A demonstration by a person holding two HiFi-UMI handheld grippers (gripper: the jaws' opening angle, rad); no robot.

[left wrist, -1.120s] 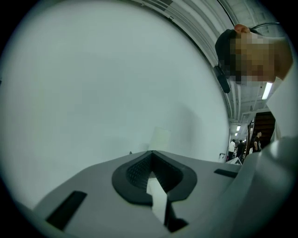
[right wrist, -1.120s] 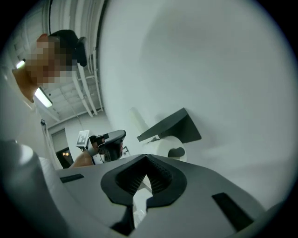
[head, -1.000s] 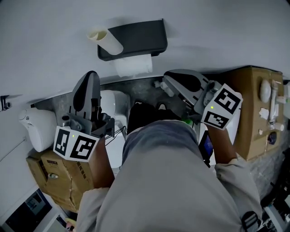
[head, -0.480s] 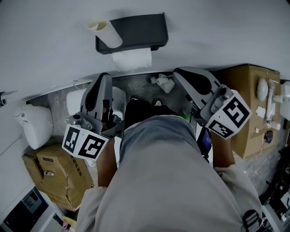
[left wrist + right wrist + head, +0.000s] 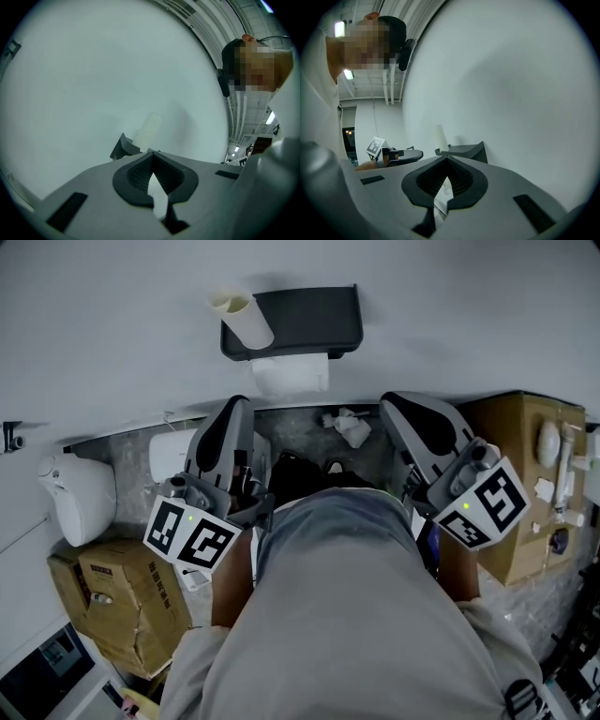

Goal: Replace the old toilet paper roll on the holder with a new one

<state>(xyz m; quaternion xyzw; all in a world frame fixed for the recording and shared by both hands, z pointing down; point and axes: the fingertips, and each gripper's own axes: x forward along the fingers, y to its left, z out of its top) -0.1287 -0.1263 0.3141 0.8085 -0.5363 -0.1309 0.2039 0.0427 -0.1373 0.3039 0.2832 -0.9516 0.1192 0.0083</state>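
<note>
A dark toilet paper holder [image 5: 302,319] hangs on the white wall. A bare cardboard tube [image 5: 243,318] stands at its left end, and a white paper sheet [image 5: 291,374] hangs beneath it. My left gripper [image 5: 238,411] is shut and empty, below and left of the holder. My right gripper [image 5: 397,406] is shut and empty too, below and right of it. In the left gripper view the shut left gripper [image 5: 151,156] points at the tube [image 5: 147,130] and holder [image 5: 121,147]. The right gripper view shows the holder [image 5: 464,151] and tube [image 5: 441,136] beyond the shut right gripper [image 5: 446,161].
A white toilet fixture [image 5: 81,498] and a brown cardboard box [image 5: 120,599] sit at the left. Another cardboard box [image 5: 511,476] with white items stands at the right. Crumpled tissue [image 5: 350,427] lies on the floor by the wall. A white object [image 5: 172,452] shows behind the left gripper.
Both grippers have shifted to the right in the head view and sit closer beneath the holder. The right one has risen a little. Both stay shut and empty.
</note>
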